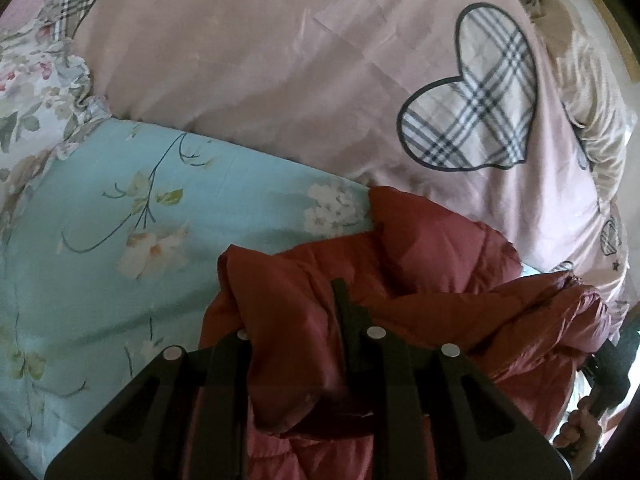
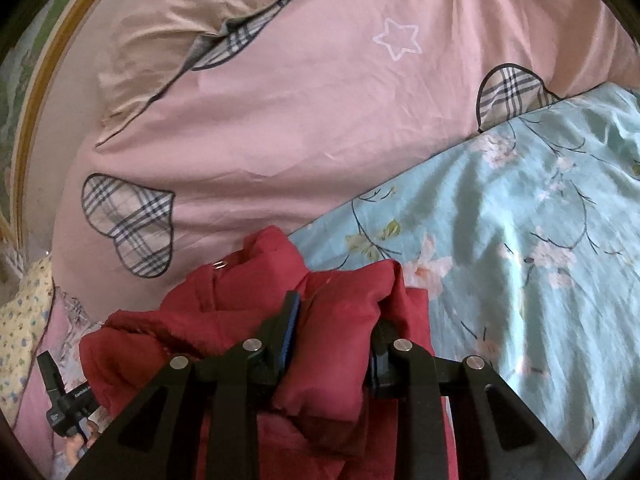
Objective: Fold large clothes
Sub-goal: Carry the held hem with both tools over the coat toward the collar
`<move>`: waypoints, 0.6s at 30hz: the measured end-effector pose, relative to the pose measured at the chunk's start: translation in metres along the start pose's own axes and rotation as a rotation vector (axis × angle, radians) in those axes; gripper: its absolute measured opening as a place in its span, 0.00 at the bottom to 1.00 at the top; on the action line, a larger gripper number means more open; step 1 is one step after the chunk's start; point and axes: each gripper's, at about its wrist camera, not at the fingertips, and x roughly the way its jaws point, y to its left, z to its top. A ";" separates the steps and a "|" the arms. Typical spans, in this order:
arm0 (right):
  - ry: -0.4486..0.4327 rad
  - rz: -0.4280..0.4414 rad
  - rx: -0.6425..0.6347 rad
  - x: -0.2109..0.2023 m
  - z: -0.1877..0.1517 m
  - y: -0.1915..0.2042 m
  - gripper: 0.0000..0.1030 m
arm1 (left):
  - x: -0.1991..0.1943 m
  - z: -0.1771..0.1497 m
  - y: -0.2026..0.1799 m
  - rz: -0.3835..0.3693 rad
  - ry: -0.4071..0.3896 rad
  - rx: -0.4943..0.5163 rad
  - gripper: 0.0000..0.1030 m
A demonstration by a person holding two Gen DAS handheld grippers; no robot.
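Open blue floral sheet (image 1: 100,208) is seen to the left of the red jacket (image 1: 420,264) in the left wrist view, and to its right in the right wrist view. Beyond the jacket a pink quilt (image 2: 320,128) with plaid hearts is heaped, closing off the far side. A wooden bed edge (image 2: 38,92) is seen past the quilt at far left of the right view. The jacket lies bunched on the sheet, against the quilt's edge. A thick fold of jacket is clamped in the left gripper (image 1: 296,320). Another padded fold is pinched in the right gripper (image 2: 336,320), its jaws held partly apart by the bulk.
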 end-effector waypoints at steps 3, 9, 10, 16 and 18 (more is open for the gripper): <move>-0.002 -0.012 0.008 0.019 0.002 -0.005 0.27 | 0.017 0.005 0.000 0.016 0.003 -0.002 0.19; 0.022 -0.039 0.057 0.053 -0.004 -0.023 0.29 | 0.047 0.011 0.001 0.023 0.025 -0.008 0.21; 0.021 -0.039 0.066 0.055 -0.004 -0.025 0.30 | 0.049 0.012 0.001 0.019 0.026 -0.011 0.21; 0.020 -0.053 0.073 0.065 -0.005 -0.027 0.30 | 0.039 0.010 0.001 0.009 0.007 0.006 0.24; 0.022 -0.056 0.064 0.066 -0.004 -0.025 0.30 | 0.025 0.008 -0.001 0.007 -0.010 0.014 0.27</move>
